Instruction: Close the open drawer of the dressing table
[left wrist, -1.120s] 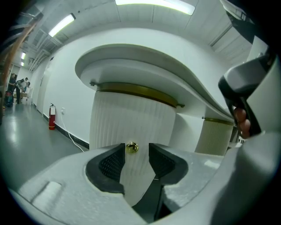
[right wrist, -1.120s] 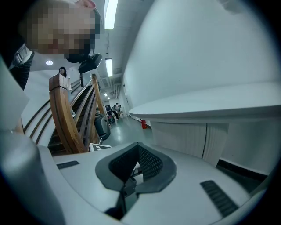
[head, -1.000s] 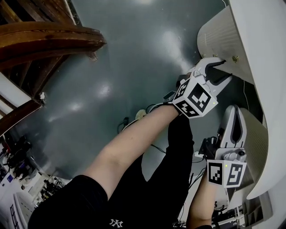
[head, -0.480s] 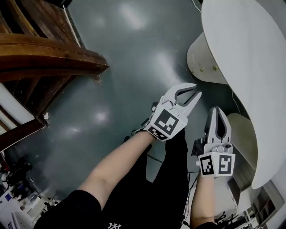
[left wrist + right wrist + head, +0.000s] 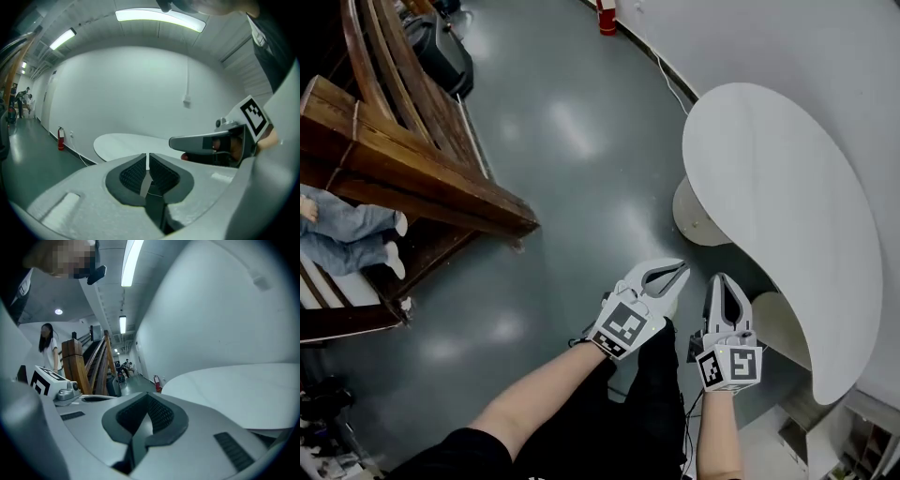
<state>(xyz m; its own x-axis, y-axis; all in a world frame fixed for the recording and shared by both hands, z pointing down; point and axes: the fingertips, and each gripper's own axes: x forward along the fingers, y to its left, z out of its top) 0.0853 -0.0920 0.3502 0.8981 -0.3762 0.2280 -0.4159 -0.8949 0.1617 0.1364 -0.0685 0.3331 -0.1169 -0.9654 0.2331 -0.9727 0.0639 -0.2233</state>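
Dressing table: the white, kidney-shaped counter (image 5: 787,216) is standing at the right against the far wall. Its pale, ribbed, rounded drawer front (image 5: 698,223) is showing beneath the left edge of the counter. From above I cannot tell whether it is sitting flush.

Left gripper (image 5: 675,279): it is hovering over the glossy grey floor (image 5: 562,169), near side of the counter and clear of it. Its fingers have just been closing and are now almost together, with only a thin slit between the ribbed pads and nothing in it.

Right gripper (image 5: 722,281): it is hanging just beside the left one, on its right, and pointing the same way. Its fingers are pressed together and holding nothing.

Surroundings: a brown wooden slatted structure (image 5: 422,178) is occupying the far left.
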